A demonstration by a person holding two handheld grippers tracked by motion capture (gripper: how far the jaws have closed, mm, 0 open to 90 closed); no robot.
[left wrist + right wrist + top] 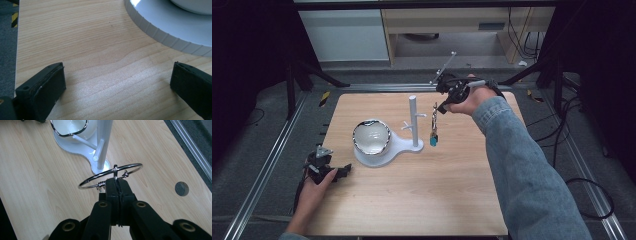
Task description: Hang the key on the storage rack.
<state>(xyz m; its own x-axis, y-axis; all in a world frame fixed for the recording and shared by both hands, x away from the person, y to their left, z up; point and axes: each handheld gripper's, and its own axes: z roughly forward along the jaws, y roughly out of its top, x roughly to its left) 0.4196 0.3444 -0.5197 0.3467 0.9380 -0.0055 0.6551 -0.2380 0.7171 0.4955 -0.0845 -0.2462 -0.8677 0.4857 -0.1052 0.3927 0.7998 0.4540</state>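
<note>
Jaws of the right gripper [117,185] are pressed fully together on a thin silver metal key ring [110,175], pinching it at the near side of the loop, in the middle of the right gripper view. In the high view this right gripper [443,101] sits right of centre, upper half, with the ring's keys and a small teal tag [433,140] hanging below it (clear of the wood, as far as I can tell). Just left of the hanging bunch stands a white plastic stand with a post and short pegs [413,120], its flat base carrying a glossy white bowl with a dark rim [371,136]. The left gripper [346,171] rests low at the lower left on the light wooden table [437,190]; its jaws stand wide apart, with bare wood between them.
</note>
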